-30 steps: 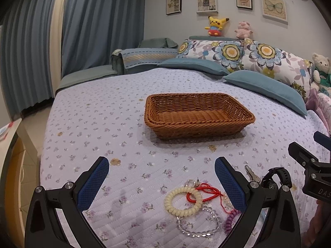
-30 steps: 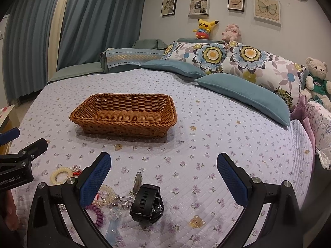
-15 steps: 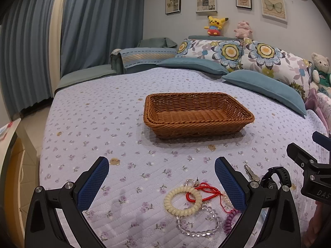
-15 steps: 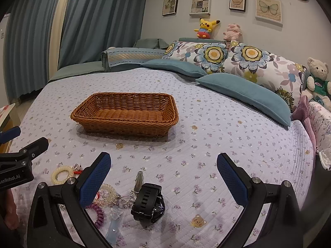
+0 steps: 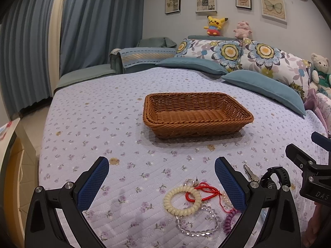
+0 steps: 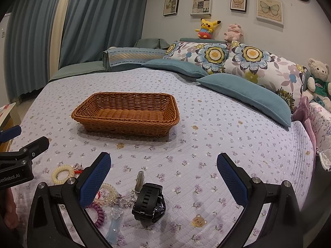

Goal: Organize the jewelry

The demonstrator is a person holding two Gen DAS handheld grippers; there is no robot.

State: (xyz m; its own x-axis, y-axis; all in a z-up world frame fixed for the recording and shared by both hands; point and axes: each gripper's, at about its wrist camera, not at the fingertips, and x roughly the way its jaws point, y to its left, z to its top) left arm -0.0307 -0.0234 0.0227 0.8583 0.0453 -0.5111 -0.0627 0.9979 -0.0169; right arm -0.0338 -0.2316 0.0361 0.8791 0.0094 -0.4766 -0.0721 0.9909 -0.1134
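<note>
Blue curtains [image 5: 86, 31] hang at the left. Flowered pillows [image 5: 244, 53] and blue cushions [image 6: 246, 95] line the bed's head edge; a teddy bear [image 6: 318, 78] sits at its right corner.

Bare lilac floral quilted bedspread [image 6: 206, 144] lying open between brown wicker basket [image 6: 126, 113] and jewelry pile near front edge. Pile crowding near strip: cream coil bracelet [image 5: 182, 198], red cord [image 5: 204, 192], clear bead bracelet [image 5: 196, 225], black wristwatch [image 6: 149, 202] lying close together, some touching. Blue pillows [image 6: 246, 95] blocking far right side. Left gripper [image 5: 161, 181] and right gripper [image 6: 163, 177] hanging above pile, jaws spread wide.
</note>
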